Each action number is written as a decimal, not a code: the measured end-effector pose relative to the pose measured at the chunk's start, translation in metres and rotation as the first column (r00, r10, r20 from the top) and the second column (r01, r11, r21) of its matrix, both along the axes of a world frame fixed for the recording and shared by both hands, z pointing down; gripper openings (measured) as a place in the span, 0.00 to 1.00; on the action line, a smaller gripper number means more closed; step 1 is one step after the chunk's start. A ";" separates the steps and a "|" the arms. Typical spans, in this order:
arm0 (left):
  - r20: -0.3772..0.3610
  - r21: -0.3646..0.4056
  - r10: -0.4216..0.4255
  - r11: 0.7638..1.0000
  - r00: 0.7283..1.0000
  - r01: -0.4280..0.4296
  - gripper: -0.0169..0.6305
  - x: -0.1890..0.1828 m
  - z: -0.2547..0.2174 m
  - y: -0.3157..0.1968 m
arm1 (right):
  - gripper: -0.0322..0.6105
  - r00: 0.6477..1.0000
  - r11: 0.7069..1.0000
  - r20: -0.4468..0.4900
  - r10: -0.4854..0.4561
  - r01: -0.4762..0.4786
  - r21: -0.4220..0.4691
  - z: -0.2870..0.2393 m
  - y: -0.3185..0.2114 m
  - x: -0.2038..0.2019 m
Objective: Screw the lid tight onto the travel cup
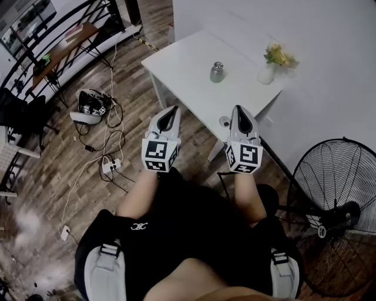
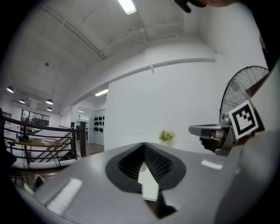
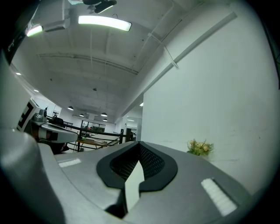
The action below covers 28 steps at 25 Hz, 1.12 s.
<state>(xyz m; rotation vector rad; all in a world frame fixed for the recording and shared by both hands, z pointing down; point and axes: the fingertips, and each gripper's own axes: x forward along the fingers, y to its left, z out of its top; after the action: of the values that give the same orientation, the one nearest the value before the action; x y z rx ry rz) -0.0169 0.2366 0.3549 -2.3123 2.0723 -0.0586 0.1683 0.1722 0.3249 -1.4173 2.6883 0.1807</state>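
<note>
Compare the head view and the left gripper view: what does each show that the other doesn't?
Head view only: the floor with cables, and the person's legs. Left gripper view only: ceiling lights and the left gripper's jaws up close, shut with nothing between them. Both: the flowers, the fan and the right gripper.

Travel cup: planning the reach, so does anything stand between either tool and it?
Nothing visible does: bare table lies between the left tool, the right tool and the travel cup; the flower vase stands off to its right.
</note>
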 end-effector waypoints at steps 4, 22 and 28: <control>0.006 0.000 0.000 1.000 1.000 0.000 0.11 0.002 0.004 -0.002 | 0.05 1.000 1.000 -0.008 -0.003 0.003 -0.006 0.004 -0.004 0.001; -0.024 -0.036 0.079 0.996 0.997 -0.080 0.11 -0.036 0.032 -0.129 | 0.05 0.998 0.998 -0.036 0.045 -0.047 -0.043 0.029 -0.117 -0.040; -0.021 -0.058 0.125 0.990 0.992 -0.126 0.11 -0.062 0.041 -0.207 | 0.05 0.997 0.995 -0.037 0.073 -0.076 -0.071 0.037 -0.185 -0.068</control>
<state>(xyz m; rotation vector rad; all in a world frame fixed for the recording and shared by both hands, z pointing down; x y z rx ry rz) -0.0794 0.0301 0.3960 -2.4804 1.9528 -0.0978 0.1002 -0.0127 0.3616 -1.5504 2.6968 0.1148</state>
